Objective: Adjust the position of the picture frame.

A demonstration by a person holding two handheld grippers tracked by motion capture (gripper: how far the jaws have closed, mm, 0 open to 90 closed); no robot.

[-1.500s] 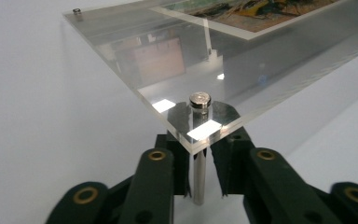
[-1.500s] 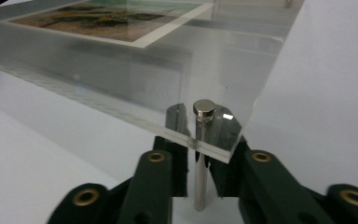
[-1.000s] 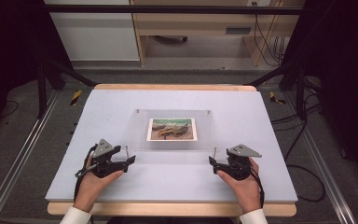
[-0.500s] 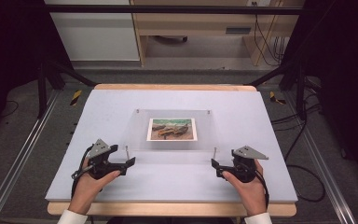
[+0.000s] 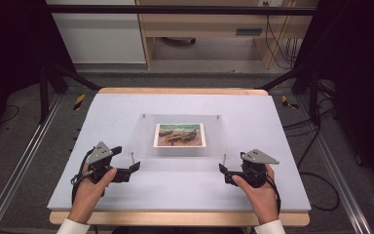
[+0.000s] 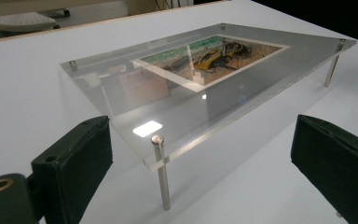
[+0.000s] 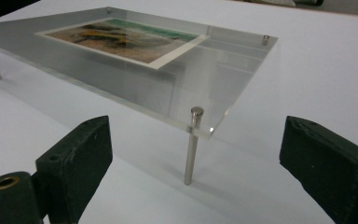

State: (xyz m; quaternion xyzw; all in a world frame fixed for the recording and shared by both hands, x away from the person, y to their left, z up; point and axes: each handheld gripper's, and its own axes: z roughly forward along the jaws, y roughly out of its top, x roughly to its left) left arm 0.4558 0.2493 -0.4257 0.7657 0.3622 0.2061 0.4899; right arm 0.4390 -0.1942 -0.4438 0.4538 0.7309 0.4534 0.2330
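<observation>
- Both hands sit at the near edge of the white table (image 5: 102, 195), and the clear acrylic frame (image 5: 180, 146) stands on its metal pegs mid-table, exactly where it stood a second ago.
- The postcard-style picture (image 5: 179, 134) under the clear plate hasn't shifted either.
- What has changed: the left gripper (image 5: 130, 169) has drifted slightly outward and lifted a touch compared with a second ago, its tips now just short of the frame's near-left corner.
- Its jaws have just been opening, and now they stand wide; in the left gripper view the near-left peg (image 6: 161, 175) lies ahead in the gap between the two black pads, nothing pressed.
- The right gripper (image 5: 225, 173) has barely stirred from its earlier spot by the frame's near-right corner.
- Its jaws have also just been opening; wide apart now, holding nothing, with the near-right peg (image 7: 192, 144) ahead between the pads and clear of both.
- Hard to read: the plate throws bright reflections in the left gripper view, so part of the picture (image 6: 209, 56) is washed over.
- Cut off: the right gripper view loses the frame's far-left part at the picture edge, and both views crop the outer jaw pads.
- From the high view the pegs are tiny specks, and the picture's subject stays unclear.
</observation>
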